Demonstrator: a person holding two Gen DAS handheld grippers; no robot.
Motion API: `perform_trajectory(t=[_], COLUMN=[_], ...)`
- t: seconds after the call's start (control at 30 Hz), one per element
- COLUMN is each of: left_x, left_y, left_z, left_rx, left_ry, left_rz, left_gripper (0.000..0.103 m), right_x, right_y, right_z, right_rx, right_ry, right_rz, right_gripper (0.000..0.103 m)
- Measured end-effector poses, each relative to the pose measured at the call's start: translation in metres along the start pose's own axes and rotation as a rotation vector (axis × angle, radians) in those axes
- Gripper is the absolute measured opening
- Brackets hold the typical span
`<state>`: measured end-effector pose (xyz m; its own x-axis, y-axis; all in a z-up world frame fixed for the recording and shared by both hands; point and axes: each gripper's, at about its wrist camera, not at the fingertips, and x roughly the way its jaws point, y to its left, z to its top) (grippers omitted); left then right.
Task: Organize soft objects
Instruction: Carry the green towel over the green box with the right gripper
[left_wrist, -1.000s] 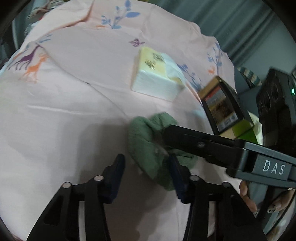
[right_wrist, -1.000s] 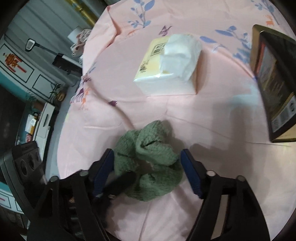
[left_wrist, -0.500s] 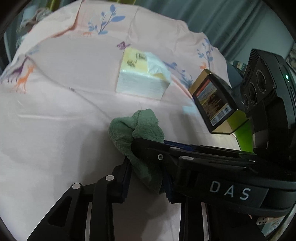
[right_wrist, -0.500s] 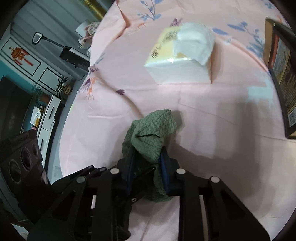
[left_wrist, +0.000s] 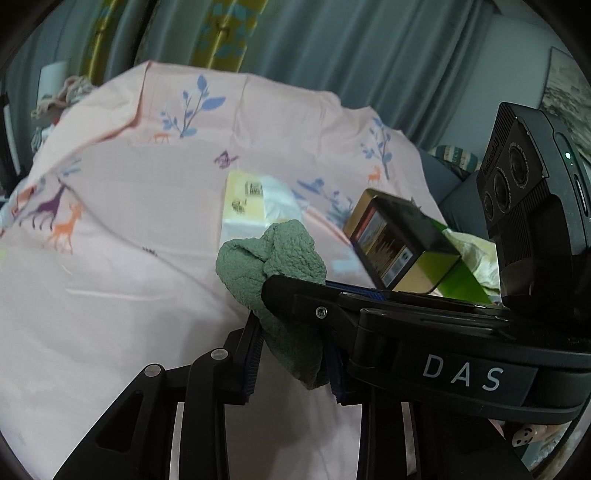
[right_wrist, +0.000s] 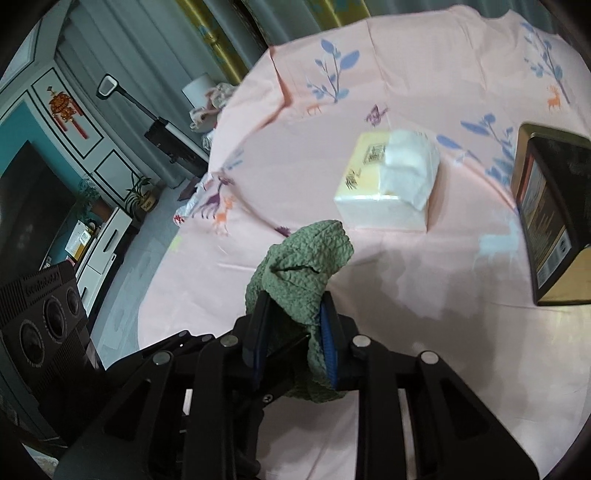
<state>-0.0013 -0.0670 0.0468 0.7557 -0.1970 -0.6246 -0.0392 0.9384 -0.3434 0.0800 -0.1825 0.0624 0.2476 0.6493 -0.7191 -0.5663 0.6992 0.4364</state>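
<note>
A green knitted cloth (left_wrist: 273, 258) hangs bunched above the pink tablecloth (left_wrist: 110, 240). My left gripper (left_wrist: 291, 332) is shut on its lower part, both pads pressed into the fabric. My right gripper reaches in from the right in the left wrist view and lies across the same cloth. In the right wrist view the cloth (right_wrist: 306, 258) rises out of my right gripper (right_wrist: 293, 314), which is shut on it with the blue pads squeezing the folds. Part of the cloth droops below the fingers (right_wrist: 328, 317).
A yellow and white tissue pack (left_wrist: 255, 199) (right_wrist: 388, 184) lies behind the cloth. A dark open box (left_wrist: 399, 243) (right_wrist: 550, 214) stands tilted at the right. Curtains hang behind the table. A cabinet and a television (right_wrist: 33, 206) are far left.
Both grippers closed on the green cloth, which lay flat on the tablecloth a second ago. They then rose together and lifted the cloth off the table.
</note>
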Motion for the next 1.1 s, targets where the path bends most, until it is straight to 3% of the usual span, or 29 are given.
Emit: perform_trajectory(t=[0.67, 1.1], left_x=[-0.042, -0.035], left_y=[-0.075, -0.121], left_z=[0.029, 0.036], left_rx=[0.158, 0.219], left_ry=[-0.179, -0.203], left_rz=[-0.047, -0.137], left_gripper=[0.031, 0.031], right_x=[-0.096, -0.144], right_y=[0.002, -0.016], right_z=[0.007, -0.001], right_rx=[-0.013, 0.009], right_ry=[-0.259, -0.362], right_rz=[-0.016, -0.118], right_gripper=[0.027, 0.028])
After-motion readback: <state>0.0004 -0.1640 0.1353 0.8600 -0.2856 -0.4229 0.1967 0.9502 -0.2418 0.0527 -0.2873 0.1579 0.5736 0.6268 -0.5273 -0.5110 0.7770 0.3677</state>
